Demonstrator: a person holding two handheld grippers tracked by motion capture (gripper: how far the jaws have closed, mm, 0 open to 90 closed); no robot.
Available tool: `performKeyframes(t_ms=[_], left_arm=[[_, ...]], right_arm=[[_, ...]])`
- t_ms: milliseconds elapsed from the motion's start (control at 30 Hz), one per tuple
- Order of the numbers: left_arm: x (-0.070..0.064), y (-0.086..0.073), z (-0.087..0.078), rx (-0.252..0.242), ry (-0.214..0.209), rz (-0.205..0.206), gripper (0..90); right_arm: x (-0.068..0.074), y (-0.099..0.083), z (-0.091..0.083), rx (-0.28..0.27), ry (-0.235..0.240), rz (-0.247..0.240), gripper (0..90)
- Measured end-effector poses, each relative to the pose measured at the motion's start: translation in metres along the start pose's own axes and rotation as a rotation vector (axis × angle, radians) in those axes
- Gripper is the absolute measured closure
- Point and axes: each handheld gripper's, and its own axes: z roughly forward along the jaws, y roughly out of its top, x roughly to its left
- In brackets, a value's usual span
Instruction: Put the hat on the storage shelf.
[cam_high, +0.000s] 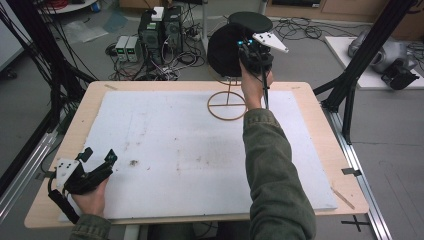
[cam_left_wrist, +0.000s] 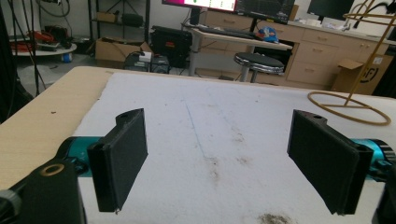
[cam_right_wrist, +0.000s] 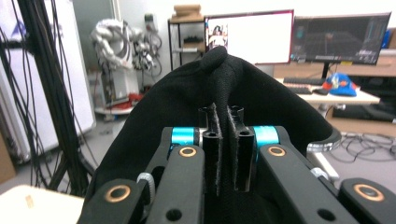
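Right gripper (cam_right_wrist: 223, 140): nearest the lens in the right gripper view; jaws nearly together, pinching a fold of black fabric between the pads.
Black hat (cam_right_wrist: 219, 93): held by that pinched fold at its crown; ridge of gathered cloth rises straight up from the jaws.
Hat axis: cannot tell a clear long axis; seen as a rounded dome in the high view (cam_high: 227, 47), crown side toward the gripper.
Hat position: raised above the far edge of the table (cam_high: 60, 150), directly over the wire stand (cam_high: 227, 102), just beyond the jaws.
Hat and stand: upper part of the stand hidden behind the hat; contact cannot be told.
Right hand (cam_high: 252, 85): extended forward over the far half of the white mat (cam_high: 175, 140), green sleeve (cam_high: 275, 170) running back to the near edge.
Left gripper (cam_high: 97, 162): low at the near left corner of the mat, held in the left hand (cam_high: 92, 197), well apart from the hat.
Left jaw state: spread wide, nothing between the pads (cam_left_wrist: 121, 156).
Left gripper view: bare stained mat ahead of the jaws, ring base of the stand (cam_left_wrist: 348, 107) at upper right.
Right gripper view: monitors (cam_right_wrist: 299, 37) and a desk behind the hat, table surface hidden by the cloth.
High view: both grippers at once, plus the grey plate (cam_high: 270, 41) on top of the right one.
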Motion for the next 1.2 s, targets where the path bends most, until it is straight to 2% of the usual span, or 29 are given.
performKeyframes(t_ms=[333, 467, 533, 733, 1067, 1200], left_arm=[[0.001, 0.000, -0.001, -0.002, -0.006, 0.001, 20.5], [0.001, 0.000, -0.001, -0.003, -0.009, -0.004, 20.4], [0.002, 0.000, 0.000, -0.001, -0.011, -0.003, 20.4], [0.002, 0.000, 0.000, 0.001, -0.013, -0.002, 20.5], [0.001, 0.000, 0.000, 0.007, -0.022, -0.008, 20.5], [0.001, 0.000, 0.000, 0.004, -0.021, -0.013, 20.5]], right_arm=[[0.006, -0.008, 0.008, 0.064, 0.009, -0.015, 86.4], [0.001, -0.011, 0.010, 0.107, -0.026, 0.014, 84.9], [-0.002, -0.013, 0.011, 0.129, -0.024, 0.033, 84.0], [-0.003, -0.017, 0.010, 0.129, -0.026, 0.037, 81.6], [-0.009, -0.017, 0.003, 0.097, -0.052, 0.061, 62.8], [-0.012, -0.013, -0.002, 0.086, -0.036, 0.048, 45.1]])
